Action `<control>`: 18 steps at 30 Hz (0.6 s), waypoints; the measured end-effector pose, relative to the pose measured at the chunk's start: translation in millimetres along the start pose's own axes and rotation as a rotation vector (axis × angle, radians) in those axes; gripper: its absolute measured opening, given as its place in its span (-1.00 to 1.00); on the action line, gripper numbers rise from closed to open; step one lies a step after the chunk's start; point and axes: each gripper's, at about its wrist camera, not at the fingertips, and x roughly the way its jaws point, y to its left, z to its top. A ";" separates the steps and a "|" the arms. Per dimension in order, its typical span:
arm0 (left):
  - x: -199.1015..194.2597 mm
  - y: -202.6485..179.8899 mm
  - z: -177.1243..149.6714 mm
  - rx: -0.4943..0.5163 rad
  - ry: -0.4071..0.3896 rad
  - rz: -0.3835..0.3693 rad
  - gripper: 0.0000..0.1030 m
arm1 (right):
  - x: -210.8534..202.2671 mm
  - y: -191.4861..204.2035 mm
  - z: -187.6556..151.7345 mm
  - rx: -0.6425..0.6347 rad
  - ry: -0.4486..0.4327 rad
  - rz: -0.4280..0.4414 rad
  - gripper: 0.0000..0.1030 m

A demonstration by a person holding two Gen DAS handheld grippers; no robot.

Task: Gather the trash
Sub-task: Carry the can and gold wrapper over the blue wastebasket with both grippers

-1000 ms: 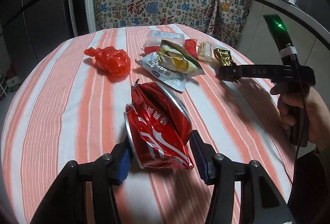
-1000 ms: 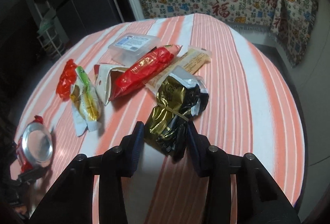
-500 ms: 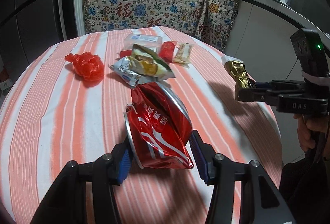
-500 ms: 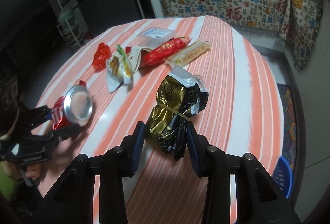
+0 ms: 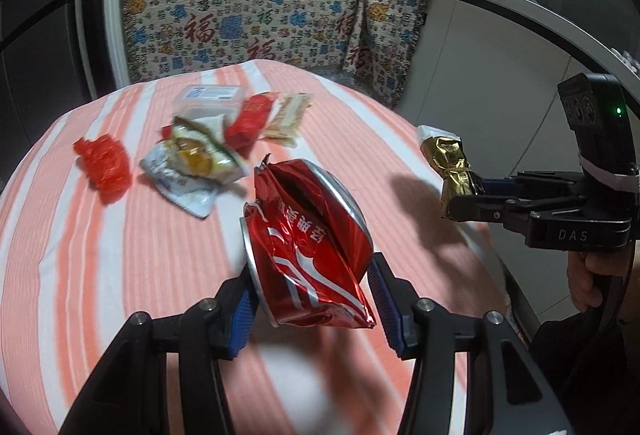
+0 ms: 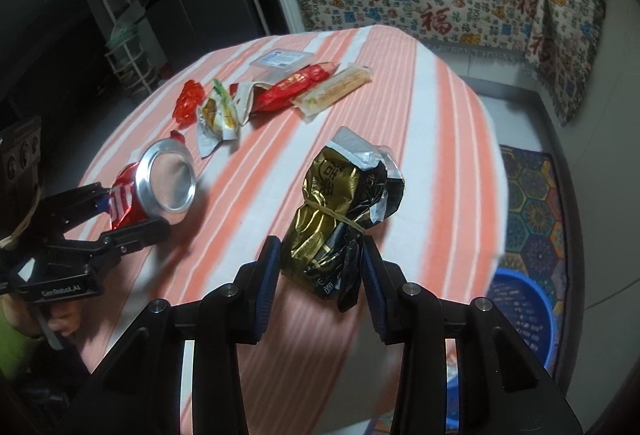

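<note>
A crushed red can point(image 5: 308, 247) is clamped in the left gripper point(image 5: 310, 299), lifted above the near part of the striped table point(image 5: 120, 267). The right gripper point(image 6: 318, 275) is clamped on a gold and black wrapper point(image 6: 340, 219) over the table's right edge. Other wrappers point(image 6: 288, 91) lie clustered toward the far edge, and a blue basket point(image 6: 524, 315) sits on the floor beside the table.

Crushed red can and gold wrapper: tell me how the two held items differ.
The crushed red can is dented metal with a silver end, while the gold wrapper is crinkled foil tied at the waist with a band. The can sits in the left gripper; the wrapper sits in the right gripper. Both are clamped between blue-padded jaws and held above the striped table.
</note>
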 end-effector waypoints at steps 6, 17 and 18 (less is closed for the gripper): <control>18.8 -46.6 23.1 0.055 0.008 -0.074 0.03 | -30.3 -44.6 -12.7 0.079 -0.021 -0.064 -0.22; 90.4 -158.5 53.5 0.178 0.087 -0.238 0.03 | -71.1 -139.6 -54.5 0.223 0.027 -0.231 -0.22; 98.7 -167.5 55.4 0.188 0.098 -0.248 0.03 | -72.8 -145.6 -57.7 0.234 0.032 -0.239 -0.22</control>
